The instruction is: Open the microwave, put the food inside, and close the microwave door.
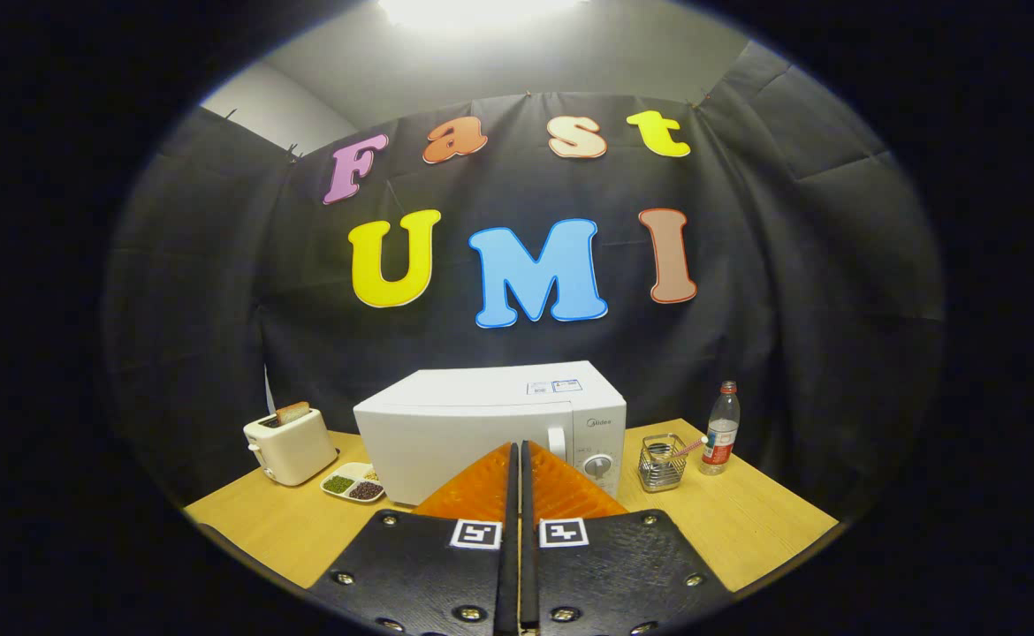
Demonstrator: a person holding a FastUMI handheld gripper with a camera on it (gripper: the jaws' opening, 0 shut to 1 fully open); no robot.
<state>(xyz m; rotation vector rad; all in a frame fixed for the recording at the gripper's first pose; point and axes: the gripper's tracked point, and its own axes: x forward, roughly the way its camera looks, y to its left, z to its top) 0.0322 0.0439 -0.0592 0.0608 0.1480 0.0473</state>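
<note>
Closed fingers of the gripper [517, 455] are held before the shut white box-shaped microwave [490, 428], nothing between them.

On the pale wooden table [747, 521], from left to right, are seen a cream toaster [292, 446] with a bread slice, a small divided white dish of food [353, 483], the microwave, a wire metal basket [661, 461] and a clear plastic bottle [720, 428]. The door is not yet opened; its white vertical handle [558, 439], just beyond the fingertips, should probably be hooked and pulled slowly, so that the microwave is not dragged.
</note>
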